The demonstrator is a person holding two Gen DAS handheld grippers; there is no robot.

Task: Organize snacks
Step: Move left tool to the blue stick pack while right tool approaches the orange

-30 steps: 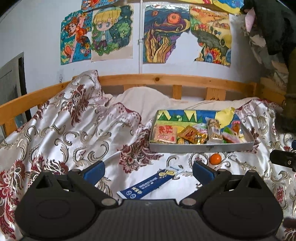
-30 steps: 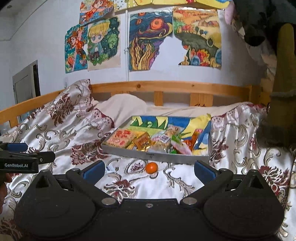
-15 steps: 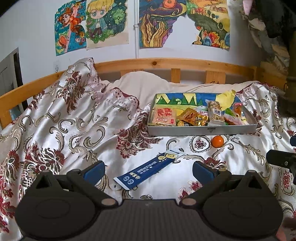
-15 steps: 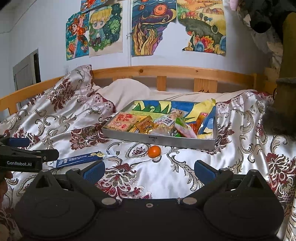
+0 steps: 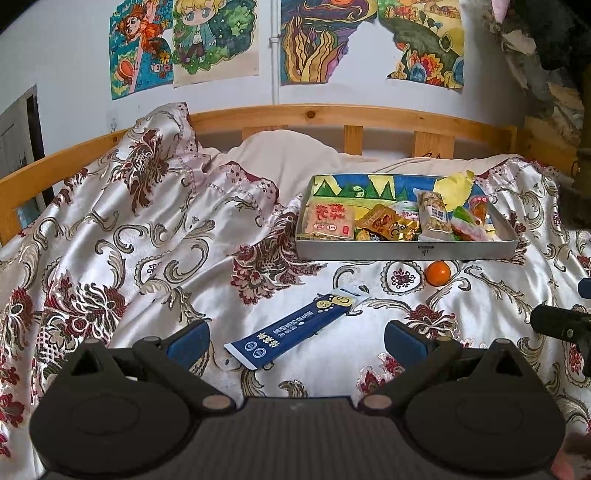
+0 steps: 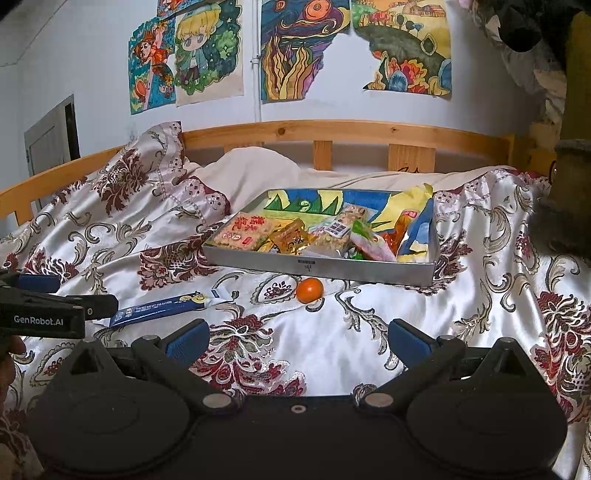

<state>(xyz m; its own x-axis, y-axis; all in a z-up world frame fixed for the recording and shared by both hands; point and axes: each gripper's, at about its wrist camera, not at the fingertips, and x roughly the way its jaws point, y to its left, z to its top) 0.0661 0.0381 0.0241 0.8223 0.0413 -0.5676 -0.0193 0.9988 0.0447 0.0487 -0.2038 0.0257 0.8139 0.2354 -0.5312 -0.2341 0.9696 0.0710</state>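
A long blue snack packet (image 5: 295, 330) lies on the patterned bedspread just ahead of my open left gripper (image 5: 295, 338), roughly between its fingers and apart from them. The same blue snack packet (image 6: 166, 308) shows at the left in the right wrist view. A small orange fruit (image 5: 438, 273) rests in front of a grey tray (image 5: 406, 251) holding several snack packs. My right gripper (image 6: 297, 341) is open and empty, short of the orange fruit (image 6: 310, 290) and the grey tray (image 6: 332, 267).
A wooden bed rail (image 5: 332, 114) runs behind the tray, below a wall with colourful drawings. A white pillow (image 5: 288, 158) lies behind the rumpled bedspread (image 5: 129, 240). Dark clothing hangs at the upper right (image 6: 554, 29). A hand shows at the left edge (image 6: 9, 354).
Both grippers have tilted downward and moved closer to the bed. The blue packet now sits nearer the left gripper's fingers. Both grippers stay open.
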